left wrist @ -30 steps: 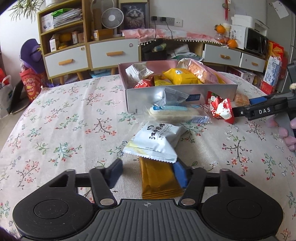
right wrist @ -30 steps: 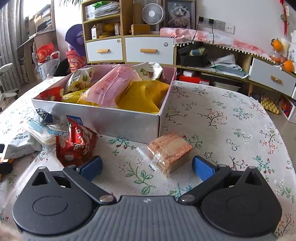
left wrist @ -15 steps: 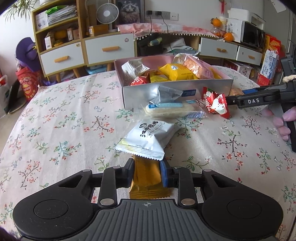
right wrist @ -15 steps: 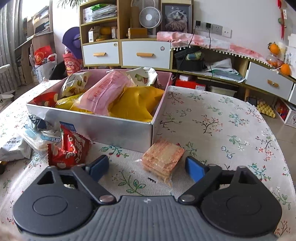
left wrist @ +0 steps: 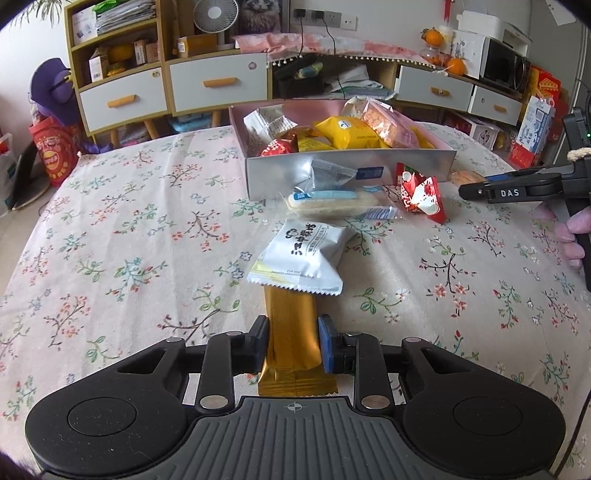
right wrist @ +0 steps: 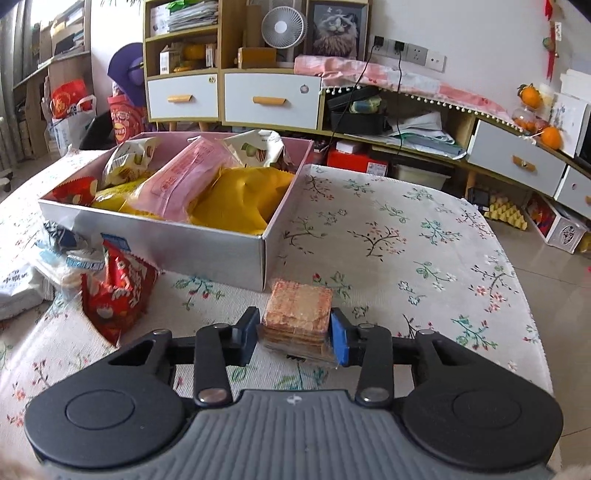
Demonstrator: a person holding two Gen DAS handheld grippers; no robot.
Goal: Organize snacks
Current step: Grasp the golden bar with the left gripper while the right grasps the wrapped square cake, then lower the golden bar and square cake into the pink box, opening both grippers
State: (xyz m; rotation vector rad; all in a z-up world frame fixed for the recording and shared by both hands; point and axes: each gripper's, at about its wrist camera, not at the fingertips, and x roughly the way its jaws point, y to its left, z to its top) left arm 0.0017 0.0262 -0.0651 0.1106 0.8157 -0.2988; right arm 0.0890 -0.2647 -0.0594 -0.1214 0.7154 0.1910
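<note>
**Both grippers clamped on snacks beside the box**

The left gripper is pinching an orange snack bar between its two pads, which are pressing on the bar's long sides. The bar is lying flat on the flowered tablecloth, its far end tucked under a white snack bag sitting just beyond it.

The right gripper is squeezing a clear-wrapped stack of crackers, its pads touching the left and right sides of the stack. The stack is resting on the cloth just in front of the near right corner of the snack box.

The box, silver outside and pink inside, is sitting at the far middle of the table and is holding a pink packet, a big yellow bag and several smaller packets. Against its near wall a red packet is standing to the left of the crackers, and a long pale wafer pack is lying between the box and the white bag.

Beyond the table, a cabinet with white drawers is lining the far wall, with a small fan on top.
</note>
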